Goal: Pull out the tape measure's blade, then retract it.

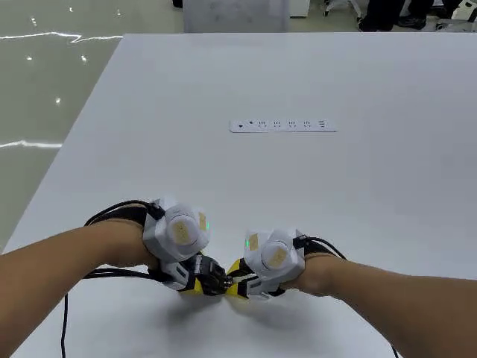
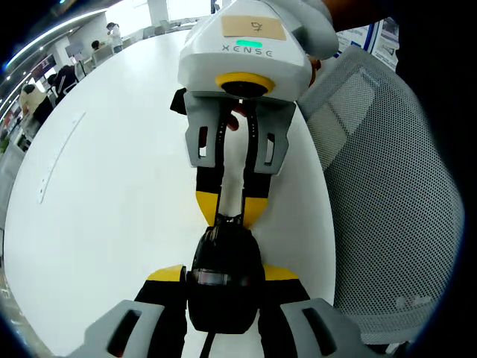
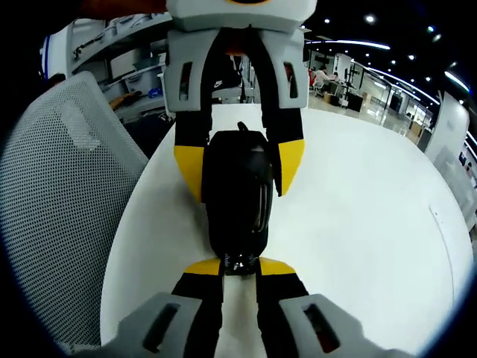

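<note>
Head view: open table (image 1: pixel 298 186) beyond tape measure (image 1: pixel 212 277)

"XENSE" printed on white housing of right hand-held gripper (image 2: pixel 231 216); tan sticker (image 2: pixel 253 28) scrawl unreadable.

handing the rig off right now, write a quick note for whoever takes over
Left claw: shut on the black plastic tape measure case, at the near edge of the white workbench.
Right claw: shut on the small blade end tab at the case's mouth, facing the left claw tip to tip.
Done: both grips are set.
Left: no blade shows outside the case yet. Likely next is to draw the claws apart to pull the blade out, then let it retract.
</note>
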Demonstrator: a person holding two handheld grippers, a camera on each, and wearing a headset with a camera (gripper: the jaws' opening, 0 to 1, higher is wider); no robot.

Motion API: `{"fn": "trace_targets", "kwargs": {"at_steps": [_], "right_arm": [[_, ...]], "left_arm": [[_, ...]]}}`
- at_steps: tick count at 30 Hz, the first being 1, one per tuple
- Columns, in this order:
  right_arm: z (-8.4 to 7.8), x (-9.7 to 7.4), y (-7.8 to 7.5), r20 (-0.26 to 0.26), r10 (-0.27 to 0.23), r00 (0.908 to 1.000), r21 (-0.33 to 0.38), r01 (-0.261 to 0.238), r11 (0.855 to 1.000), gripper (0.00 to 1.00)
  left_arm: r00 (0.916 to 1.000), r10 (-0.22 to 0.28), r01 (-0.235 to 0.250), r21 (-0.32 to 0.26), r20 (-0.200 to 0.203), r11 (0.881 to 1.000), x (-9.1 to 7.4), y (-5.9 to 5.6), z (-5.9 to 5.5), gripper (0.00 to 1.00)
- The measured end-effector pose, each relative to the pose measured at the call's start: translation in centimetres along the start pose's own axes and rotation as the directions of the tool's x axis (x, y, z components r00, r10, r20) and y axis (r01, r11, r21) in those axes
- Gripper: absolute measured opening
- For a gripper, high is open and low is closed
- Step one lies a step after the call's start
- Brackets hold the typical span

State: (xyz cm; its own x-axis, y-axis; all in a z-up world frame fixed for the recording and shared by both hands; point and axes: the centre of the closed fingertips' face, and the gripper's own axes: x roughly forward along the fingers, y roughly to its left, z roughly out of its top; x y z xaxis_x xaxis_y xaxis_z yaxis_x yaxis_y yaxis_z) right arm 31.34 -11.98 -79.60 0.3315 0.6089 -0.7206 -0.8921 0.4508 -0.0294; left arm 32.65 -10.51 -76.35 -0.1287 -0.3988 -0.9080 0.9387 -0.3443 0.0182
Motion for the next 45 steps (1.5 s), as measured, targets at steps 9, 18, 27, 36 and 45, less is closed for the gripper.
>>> {"fn": "trace_targets", "kwargs": {"at_steps": [9, 18, 27, 36, 45], "right_arm": [[-0.1, -0.2, 0.0, 0.033, -0.009, 0.9994, 0.005, 0.009, 1.000, 0.12], [-1.6, -1.6, -0.2, 0.023, -0.005, 0.9997, 0.038, 0.004, 0.999, 0.12], [-2.4, -2.4, -0.3, 0.015, -0.010, 0.9998, 0.064, 0.009, 0.998, 0.12], [-3.0, -3.1, -0.4, -0.003, -0.010, 0.9999, 0.052, 0.010, 0.999, 0.12], [-3.6, -3.8, -0.5, -0.012, -0.018, 0.9998, 0.057, 0.019, 0.998, 0.12]], "left_arm": [[0.9999, 0.002, -0.002, 0.018, -0.013, 1.000, 0.0, -0.1, -0.1, 0.33], [0.9998, 0.010, -0.010, 0.002, -0.018, 1.000, 0.0, 0.1, -0.2, 0.33], [0.9998, 0.019, -0.019, -0.010, 0.000, 1.000, -0.1, 0.1, -0.2, 0.33], [0.9998, 0.020, -0.020, -0.015, 0.004, 1.000, -0.2, 0.1, -0.2, 0.33], [0.9996, 0.027, -0.027, -0.010, 0.008, 1.000, -0.2, 0.2, -0.2, 0.33]]}}
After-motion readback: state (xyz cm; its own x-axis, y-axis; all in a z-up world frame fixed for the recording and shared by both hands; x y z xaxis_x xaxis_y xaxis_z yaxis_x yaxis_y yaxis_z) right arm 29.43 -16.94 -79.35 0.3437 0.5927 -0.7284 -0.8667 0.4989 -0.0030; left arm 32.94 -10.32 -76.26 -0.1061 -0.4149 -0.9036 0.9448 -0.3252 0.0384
